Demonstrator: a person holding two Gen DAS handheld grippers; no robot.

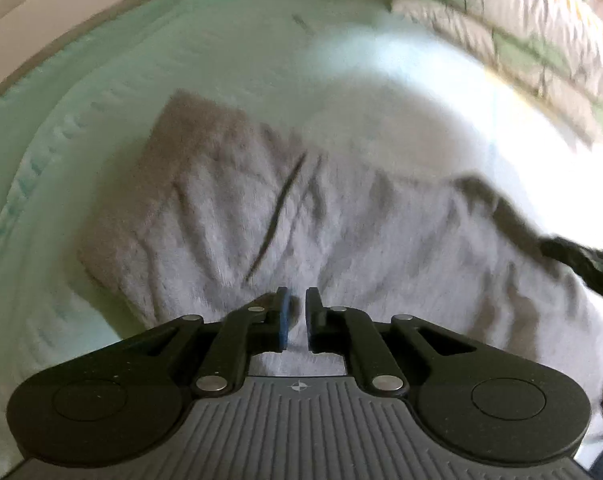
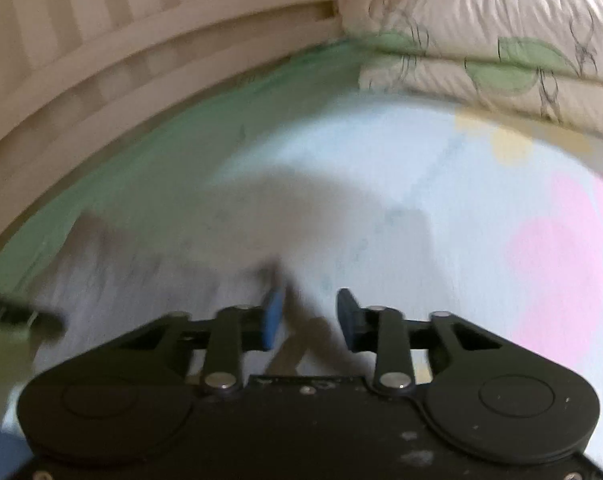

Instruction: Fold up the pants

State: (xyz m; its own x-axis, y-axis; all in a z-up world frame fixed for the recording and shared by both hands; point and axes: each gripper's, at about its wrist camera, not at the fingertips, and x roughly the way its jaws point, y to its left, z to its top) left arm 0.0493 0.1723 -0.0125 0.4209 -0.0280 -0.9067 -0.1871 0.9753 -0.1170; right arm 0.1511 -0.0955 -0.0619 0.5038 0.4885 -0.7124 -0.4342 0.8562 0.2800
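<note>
Left gripper [image 1: 297, 320] low in the frame, fingers [image 1: 284, 322] drawn narrow with a slim gap, pale cloth showing through it; a pinch can't be confirmed. The grey pants [image 1: 229, 208] lie creased across the middle of the left view on the bed [image 1: 101, 80], a dark slit running diagonally at centre. Right gripper [image 2: 311, 320] at lower centre, fingers [image 2: 272, 320] set wide, nothing between them; pants [image 2: 141, 272] blurred at lower left. Pillows [image 2: 481, 40] stacked upper right, headboard [image 2: 101, 40] upper left.
</note>
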